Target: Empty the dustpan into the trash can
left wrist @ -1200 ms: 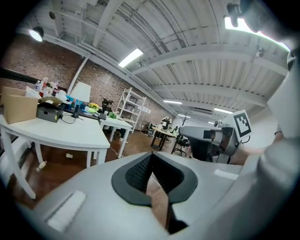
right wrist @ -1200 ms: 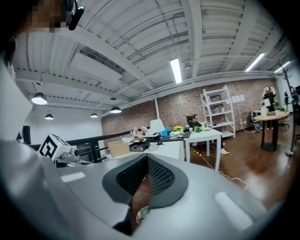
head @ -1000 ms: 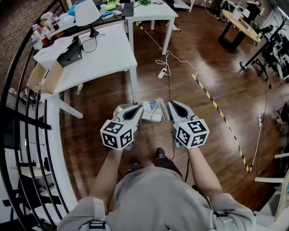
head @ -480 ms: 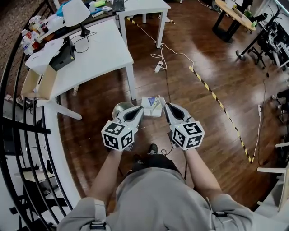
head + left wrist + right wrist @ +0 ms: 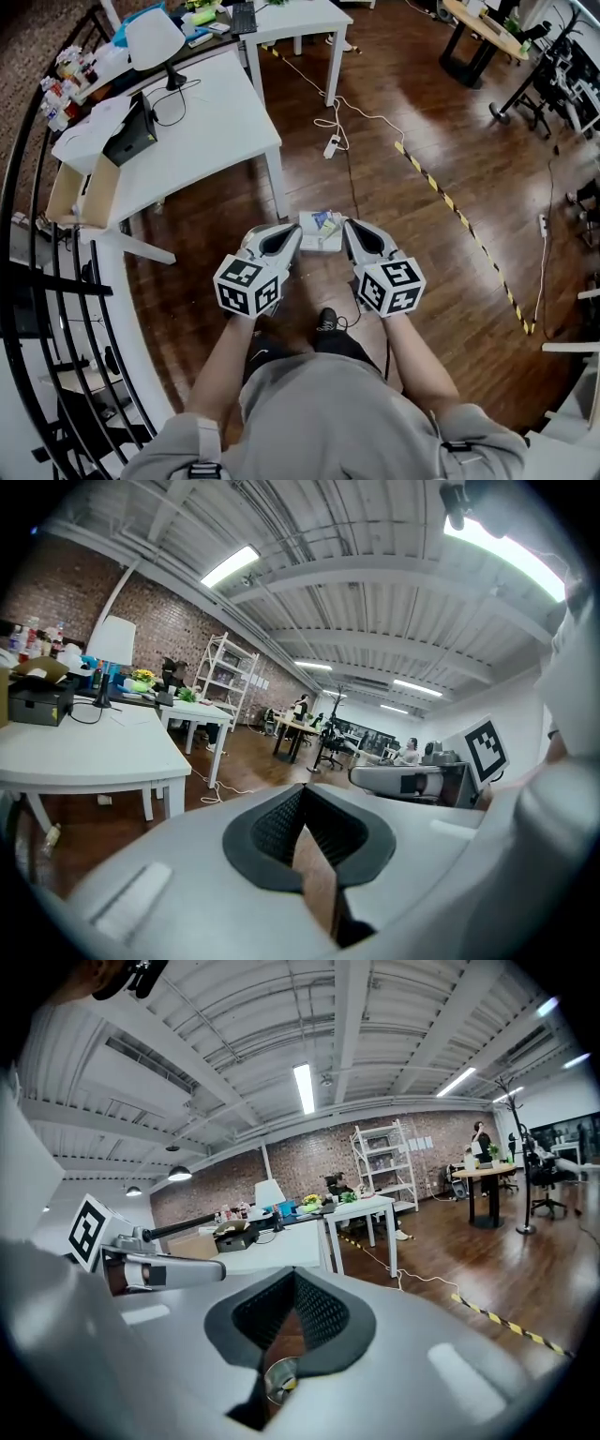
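we read both sets of jaws clenched on nothing: left gripper (image 5: 302,791), right gripper (image 5: 293,1276). the dustpan (image 5: 317,234), holding scraps, lies on the wood floor (image 5: 422,244) at our 12 o'clock, between the two tips. the trash can (image 5: 277,1379) shows below the right jaws. a white table (image 5: 206,131) stands at 10 o'clock.

Open-plan office-lab: brick wall (image 5: 159,630), white desks (image 5: 216,122), shelving (image 5: 220,672), wood floor (image 5: 441,131).

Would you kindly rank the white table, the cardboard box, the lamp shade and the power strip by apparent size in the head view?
1. white table
2. cardboard box
3. lamp shade, which looks close to the box in size, so this pair is unsure
4. power strip, clearly the smallest
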Available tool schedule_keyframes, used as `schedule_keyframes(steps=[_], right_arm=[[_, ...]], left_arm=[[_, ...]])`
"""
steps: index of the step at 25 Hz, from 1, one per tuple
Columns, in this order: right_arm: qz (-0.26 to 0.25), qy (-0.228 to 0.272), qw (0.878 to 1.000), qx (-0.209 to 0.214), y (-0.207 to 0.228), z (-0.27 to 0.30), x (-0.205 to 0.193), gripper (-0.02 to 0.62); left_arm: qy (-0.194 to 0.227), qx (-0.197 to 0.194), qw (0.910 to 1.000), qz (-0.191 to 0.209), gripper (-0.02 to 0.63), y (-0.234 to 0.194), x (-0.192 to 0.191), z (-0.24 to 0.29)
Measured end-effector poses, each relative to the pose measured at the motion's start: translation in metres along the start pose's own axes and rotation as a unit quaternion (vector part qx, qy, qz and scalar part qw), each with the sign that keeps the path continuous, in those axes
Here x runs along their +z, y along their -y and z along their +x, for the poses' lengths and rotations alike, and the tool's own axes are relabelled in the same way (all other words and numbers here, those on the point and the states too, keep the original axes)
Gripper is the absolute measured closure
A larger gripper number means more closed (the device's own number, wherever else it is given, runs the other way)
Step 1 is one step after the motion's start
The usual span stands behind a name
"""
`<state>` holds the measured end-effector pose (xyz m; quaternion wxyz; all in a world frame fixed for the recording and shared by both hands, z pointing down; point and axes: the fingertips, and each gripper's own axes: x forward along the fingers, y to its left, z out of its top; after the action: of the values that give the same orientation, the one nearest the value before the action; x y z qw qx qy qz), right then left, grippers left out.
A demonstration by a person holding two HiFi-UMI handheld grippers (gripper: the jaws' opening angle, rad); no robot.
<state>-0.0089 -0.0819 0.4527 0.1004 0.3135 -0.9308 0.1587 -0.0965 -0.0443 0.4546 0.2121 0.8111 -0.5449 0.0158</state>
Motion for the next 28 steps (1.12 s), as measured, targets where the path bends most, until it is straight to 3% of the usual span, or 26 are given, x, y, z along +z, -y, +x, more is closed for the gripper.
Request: schedule_keyframes(steps=[7, 14, 22, 25, 28], right_arm=[[0.015, 0.012, 0.994, -0.103, -0.005, 0.010, -0.006, 0.595], [0.067, 0.003, 0.979, -0.193, -0.001, 0.025, -0.058, 0.595], [0.148, -0.024, 0.954, -0.259, 0.039, 0.062, -0.139, 0.420], [0.171, -0.025, 0.942, -0.286, 0.062, 0.077, -0.158, 0.325], [0.171, -0.027, 0.933, -0.314, 0.081, 0.089, -0.163, 0.287]], left_arm=[[-0.036, -0.064, 0.9972, 0.010, 0.600, -0.025, -0.014, -0.006], [-0.075, -0.133, 0.9876, 0.037, 0.600, -0.034, -0.035, 0.001], [-0.109, -0.158, 0.9810, 0.028, 0.600, -0.032, -0.062, 0.025], [-0.115, -0.152, 0.9813, 0.024, 0.600, -0.039, -0.067, 0.032], [-0.121, -0.145, 0.9820, 0.013, 0.600, -0.047, -0.071, 0.035]])
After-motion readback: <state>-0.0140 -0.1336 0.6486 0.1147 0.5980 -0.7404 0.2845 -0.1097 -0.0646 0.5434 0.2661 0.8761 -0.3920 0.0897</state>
